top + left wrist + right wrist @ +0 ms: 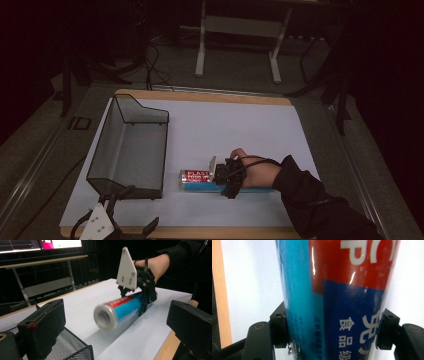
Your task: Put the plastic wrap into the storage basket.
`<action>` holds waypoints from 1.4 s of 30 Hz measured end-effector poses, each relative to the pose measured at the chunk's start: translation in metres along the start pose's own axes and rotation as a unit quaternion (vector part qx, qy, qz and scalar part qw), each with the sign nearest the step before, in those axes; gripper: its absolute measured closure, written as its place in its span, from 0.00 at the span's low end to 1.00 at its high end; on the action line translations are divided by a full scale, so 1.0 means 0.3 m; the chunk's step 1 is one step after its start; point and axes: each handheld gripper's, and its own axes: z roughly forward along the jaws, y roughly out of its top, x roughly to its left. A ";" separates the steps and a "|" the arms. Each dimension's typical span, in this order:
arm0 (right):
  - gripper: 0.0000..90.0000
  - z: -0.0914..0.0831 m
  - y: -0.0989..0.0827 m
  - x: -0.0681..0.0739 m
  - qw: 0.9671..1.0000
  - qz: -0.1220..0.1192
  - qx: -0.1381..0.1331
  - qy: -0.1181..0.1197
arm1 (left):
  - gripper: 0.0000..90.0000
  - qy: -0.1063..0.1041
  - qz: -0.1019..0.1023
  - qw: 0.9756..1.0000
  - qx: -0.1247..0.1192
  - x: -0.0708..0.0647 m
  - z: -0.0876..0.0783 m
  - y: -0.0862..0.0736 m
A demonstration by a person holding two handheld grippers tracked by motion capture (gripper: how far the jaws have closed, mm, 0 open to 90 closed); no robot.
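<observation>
A cylindrical roll of plastic wrap [199, 178] with a red and blue label lies lengthwise near the table's front, its clear cap pointing left. My right gripper [229, 179], held by a hand in a dark sleeve, is shut on the roll's right half. In the right gripper view the jaws press both sides of the roll [342, 297]. From the left gripper view the roll [117, 312] is on or just above the white sheet; I cannot tell which. My left gripper [134, 210] hovers at the front left corner, open, its fingers [42, 326] wide apart and holding nothing.
A black wire-mesh basket [162, 150] stands on the left part of the white table top [240, 125], just left of the roll. Its corner [75, 347] lies under my left gripper. The table's wooden front edge [210, 232] is close. Desk frames stand beyond.
</observation>
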 end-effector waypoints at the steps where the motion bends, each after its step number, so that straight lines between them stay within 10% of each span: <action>1: 0.35 -0.012 0.000 -0.006 1.000 0.002 -0.003 -0.001 | 0.03 0.000 0.000 1.000 0.000 0.000 0.000 0.000; 11: 0.35 -0.148 -0.006 -0.049 0.995 0.045 -0.083 -0.038 | 0.03 -0.001 0.000 1.000 -0.001 0.000 0.000 0.000; 17: 0.35 -0.230 -0.004 -0.086 0.981 0.097 -0.155 -0.059 | 0.03 0.000 0.000 1.000 -0.001 -0.001 0.000 0.000; 29: 0.35 -0.257 0.026 -0.114 0.965 0.152 -0.206 -0.046 | 0.03 -0.002 0.000 1.000 0.000 0.000 0.000 0.000; 33: 0.35 -0.267 0.043 -0.132 0.951 0.183 -0.247 -0.030 | 0.03 -0.001 0.000 1.000 0.000 -0.001 0.001 0.000; 42: 0.35 -0.325 0.101 -0.165 0.930 0.217 -0.295 -0.022 | 0.03 0.000 -0.001 1.000 0.001 0.002 0.000 0.000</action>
